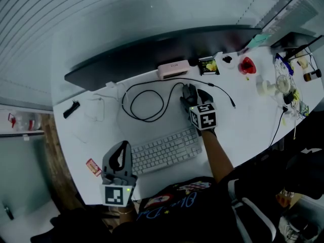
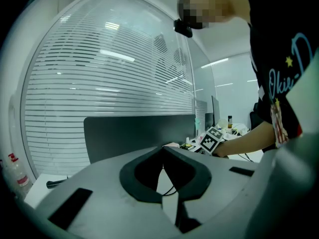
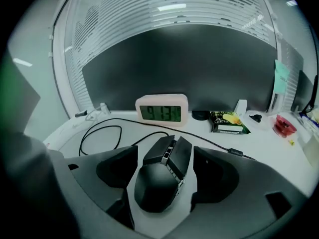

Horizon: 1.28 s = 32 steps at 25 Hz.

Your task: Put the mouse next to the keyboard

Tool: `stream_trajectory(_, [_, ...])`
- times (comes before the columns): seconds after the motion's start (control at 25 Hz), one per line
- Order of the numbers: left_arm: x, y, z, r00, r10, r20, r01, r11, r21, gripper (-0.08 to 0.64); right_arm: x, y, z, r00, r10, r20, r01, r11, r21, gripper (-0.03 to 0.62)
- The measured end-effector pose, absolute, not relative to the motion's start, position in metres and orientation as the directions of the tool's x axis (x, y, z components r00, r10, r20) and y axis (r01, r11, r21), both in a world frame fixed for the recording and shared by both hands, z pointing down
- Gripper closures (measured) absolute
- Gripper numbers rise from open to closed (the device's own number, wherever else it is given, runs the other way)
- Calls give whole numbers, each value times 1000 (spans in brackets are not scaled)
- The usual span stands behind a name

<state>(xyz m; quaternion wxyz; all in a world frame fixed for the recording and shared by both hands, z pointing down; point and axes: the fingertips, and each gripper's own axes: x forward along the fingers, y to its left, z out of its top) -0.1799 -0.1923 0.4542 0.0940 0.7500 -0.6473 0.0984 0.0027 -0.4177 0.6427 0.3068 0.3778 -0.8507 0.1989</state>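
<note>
A black wired mouse (image 3: 160, 180) lies flat on the white desk (image 1: 243, 125), just beyond the far right corner of the white keyboard (image 1: 164, 150). My right gripper (image 3: 165, 158) stands open around it, with a strip of bare desk showing between the mouse and each pad. From the head view, the right gripper (image 1: 195, 99) covers most of the mouse (image 1: 189, 90). My left gripper (image 1: 120, 158) hovers at the keyboard's left front corner. Its jaws meet at the tips with nothing between them, as the left gripper view (image 2: 162, 151) shows.
The mouse cable (image 1: 147, 103) loops on the desk behind the keyboard. A pink clock (image 3: 162, 111), a snack packet (image 3: 227, 122) and a red item (image 1: 247, 65) stand before the dark monitor (image 1: 152, 54). Clutter and cables fill the desk's right end (image 1: 288, 85).
</note>
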Motion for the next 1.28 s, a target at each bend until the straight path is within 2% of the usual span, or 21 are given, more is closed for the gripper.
stream_trajectory(0.32, [-186,-189,457,134,-950,283,-991,-134,19,560,2,-421,664,-461,-502,732,-764,644,-40,282])
stream_trajectory(0.64, [-187,-187,453,121,-955,271,-993,-119,22,560,5,-423,665,-466,-517,718,-773,633,-47,284])
stream_trajectory(1.28, [-164,-181,433,160,-959,233,-987,-164,4,560,32,-423,587,-513,-626,587,-796,603,-53,287])
